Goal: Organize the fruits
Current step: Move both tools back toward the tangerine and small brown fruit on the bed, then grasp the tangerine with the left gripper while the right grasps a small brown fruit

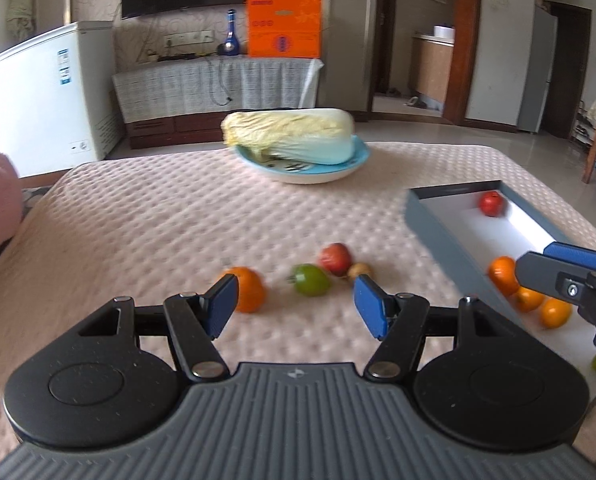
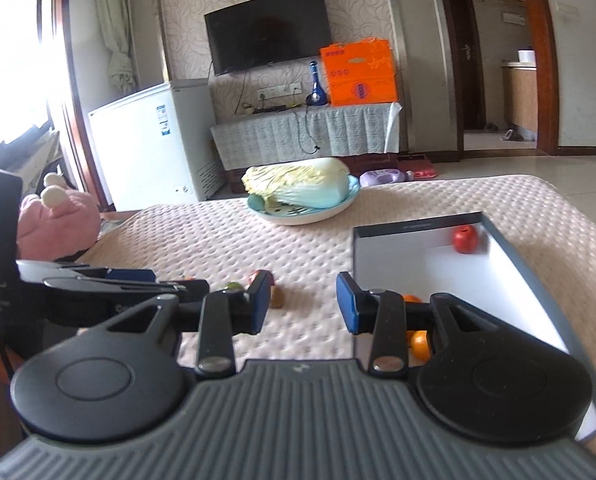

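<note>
Both my grippers are empty, jaws apart: left gripper (image 1: 296, 306) aimed at the loose fruit, right gripper (image 2: 302, 304) near the box (image 2: 401, 232). Four fruits remain on the desk (image 1: 158, 220) mid-near: orange (image 1: 248, 288), green tomato (image 1: 311, 279), red apple (image 1: 335, 258), small brown fruit (image 1: 359, 270). I judge the box is the collecting place. Left view shows its oranges (image 1: 501, 274) and far red fruit (image 1: 491, 203); right view hides most loose fruit behind my finger.
</note>
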Tool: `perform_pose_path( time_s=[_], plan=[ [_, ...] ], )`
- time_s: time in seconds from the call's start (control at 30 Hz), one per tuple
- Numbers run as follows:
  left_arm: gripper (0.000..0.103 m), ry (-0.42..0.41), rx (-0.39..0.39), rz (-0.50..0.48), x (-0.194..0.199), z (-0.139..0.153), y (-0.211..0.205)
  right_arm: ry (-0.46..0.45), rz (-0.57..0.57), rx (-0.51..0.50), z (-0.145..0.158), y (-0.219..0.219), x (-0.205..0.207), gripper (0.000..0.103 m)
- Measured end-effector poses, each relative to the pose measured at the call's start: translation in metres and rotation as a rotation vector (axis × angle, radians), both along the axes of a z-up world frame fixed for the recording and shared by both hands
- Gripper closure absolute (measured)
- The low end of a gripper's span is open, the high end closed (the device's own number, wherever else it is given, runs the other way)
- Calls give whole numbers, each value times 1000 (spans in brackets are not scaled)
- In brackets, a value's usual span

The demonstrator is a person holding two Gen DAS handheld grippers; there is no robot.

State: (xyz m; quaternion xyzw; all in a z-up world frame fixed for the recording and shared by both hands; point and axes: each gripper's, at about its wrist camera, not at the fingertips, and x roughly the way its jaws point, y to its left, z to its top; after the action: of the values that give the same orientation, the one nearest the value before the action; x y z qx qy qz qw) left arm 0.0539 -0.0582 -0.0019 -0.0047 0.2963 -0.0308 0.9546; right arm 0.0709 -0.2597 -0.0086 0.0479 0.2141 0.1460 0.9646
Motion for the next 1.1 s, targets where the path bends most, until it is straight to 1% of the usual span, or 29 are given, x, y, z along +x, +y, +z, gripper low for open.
perform_pose_path(
  time_s=[0.2,0.33,0.47,0.63,0.83,0.93,1.03,1.1],
  plan=[
    [34,6,-7,49,-4,-1,29,22,36,-39,-8,26,6,64],
    [34,13,-3,60,-3,-6,38,36,56,-58,-14,41,11,64],
    [34,30,-8,59,4,-14,43,54,58,-78,-18,53,16,64],
    [34,45,-19,56,16,-25,47,81,44,-75,-24,60,26,64],
    [34,55,-27,25,32,-36,46,120,29,-95,-34,69,46,64],
    [35,57,-18,11,39,-40,43,147,2,-116,-39,71,56,64],
    [35,70,-7,4,45,-46,42,168,-10,-102,-42,71,65,64],
    [35,74,-2,-1,49,-49,42,173,-11,-116,-44,74,70,64]
  ],
)
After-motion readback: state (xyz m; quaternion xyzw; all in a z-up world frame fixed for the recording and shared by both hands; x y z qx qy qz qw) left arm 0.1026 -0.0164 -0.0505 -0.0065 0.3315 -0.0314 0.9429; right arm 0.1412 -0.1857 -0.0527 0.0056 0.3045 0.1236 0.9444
